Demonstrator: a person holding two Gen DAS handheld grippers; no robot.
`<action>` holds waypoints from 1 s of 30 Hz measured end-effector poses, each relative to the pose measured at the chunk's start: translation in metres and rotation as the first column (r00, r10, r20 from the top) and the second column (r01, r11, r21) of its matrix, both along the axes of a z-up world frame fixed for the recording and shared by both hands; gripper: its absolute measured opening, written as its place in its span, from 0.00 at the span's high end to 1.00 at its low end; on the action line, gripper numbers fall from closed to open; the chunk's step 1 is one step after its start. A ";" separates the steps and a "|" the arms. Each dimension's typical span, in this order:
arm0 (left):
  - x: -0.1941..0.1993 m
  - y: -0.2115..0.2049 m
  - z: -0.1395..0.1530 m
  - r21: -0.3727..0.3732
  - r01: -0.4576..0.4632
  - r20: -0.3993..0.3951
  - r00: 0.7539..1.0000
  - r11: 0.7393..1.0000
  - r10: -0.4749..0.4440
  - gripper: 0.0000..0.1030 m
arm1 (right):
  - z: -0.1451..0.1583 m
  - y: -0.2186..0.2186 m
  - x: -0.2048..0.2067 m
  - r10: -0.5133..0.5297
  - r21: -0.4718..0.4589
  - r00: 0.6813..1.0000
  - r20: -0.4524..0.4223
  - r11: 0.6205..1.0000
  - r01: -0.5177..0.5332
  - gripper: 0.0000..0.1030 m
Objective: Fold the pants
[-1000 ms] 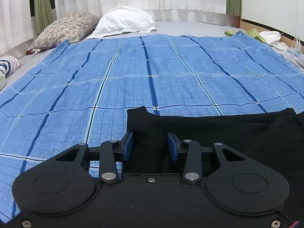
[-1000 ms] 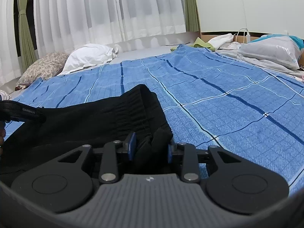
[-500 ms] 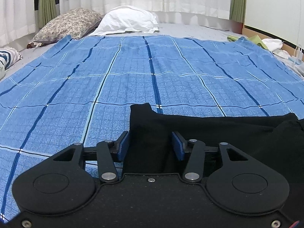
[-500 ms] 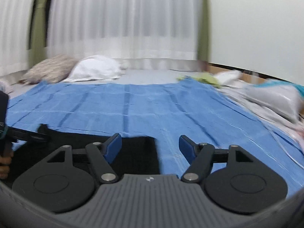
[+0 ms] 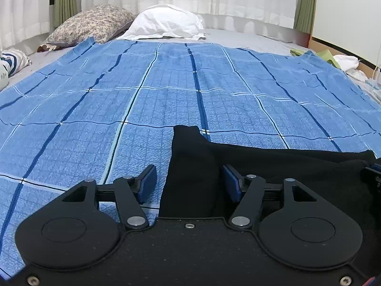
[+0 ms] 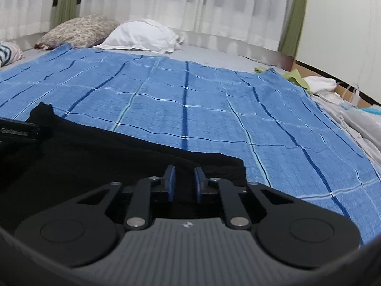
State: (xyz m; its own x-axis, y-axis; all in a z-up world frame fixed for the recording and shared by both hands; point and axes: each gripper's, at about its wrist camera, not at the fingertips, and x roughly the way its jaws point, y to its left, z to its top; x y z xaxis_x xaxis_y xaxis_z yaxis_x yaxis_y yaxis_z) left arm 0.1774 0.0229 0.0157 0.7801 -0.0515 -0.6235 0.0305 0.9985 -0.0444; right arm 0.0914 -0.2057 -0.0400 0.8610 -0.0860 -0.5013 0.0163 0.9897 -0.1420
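Black pants [image 5: 273, 166] lie flat on a blue checked blanket [image 5: 166, 95] on the bed. My left gripper [image 5: 189, 184] is open, its blue pads wide apart around the left corner of the pants, which lies loose between them. My right gripper [image 6: 184, 183] sits over the right corner of the pants [image 6: 95, 162] with its pads close together on a fold of the black cloth. The left gripper's side shows at the left edge of the right wrist view [image 6: 16, 131].
A floral pillow [image 5: 90, 23] and a white pillow [image 5: 166, 21] lie at the head of the bed before white curtains. Green and white laundry [image 6: 314, 81] and a plastic bag [image 6: 364, 114] lie at the right edge. A striped item [image 5: 12, 57] lies far left.
My left gripper opened wide and let go of the pants corner. My right gripper opened half a second ago, swung to face the head of the bed, and has closed again on the pants edge.
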 end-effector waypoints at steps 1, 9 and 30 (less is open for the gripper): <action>0.000 0.001 0.000 -0.004 0.000 0.000 1.000 1.000 0.000 0.40 | -0.002 0.002 0.000 -0.016 -0.019 1.000 0.007 1.000 0.016 0.75; 0.000 0.002 0.000 -0.008 -0.008 -0.001 1.000 1.000 0.008 0.39 | -0.010 -0.004 0.021 -0.043 -0.023 0.999 -0.006 0.999 0.043 0.81; -0.112 -0.009 0.027 0.001 0.040 0.037 0.999 0.999 -0.040 0.43 | 0.009 0.023 -0.098 0.212 0.155 0.973 0.096 0.962 -0.225 0.30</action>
State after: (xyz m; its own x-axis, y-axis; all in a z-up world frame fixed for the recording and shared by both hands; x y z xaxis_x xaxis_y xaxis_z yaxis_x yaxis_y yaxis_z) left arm 0.0650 0.0141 0.0423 0.8001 -0.0829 -0.5941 0.0719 0.9965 -0.0421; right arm -0.0064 -0.1826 -0.0314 0.8866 0.1860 -0.4235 -0.1982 0.9800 0.0156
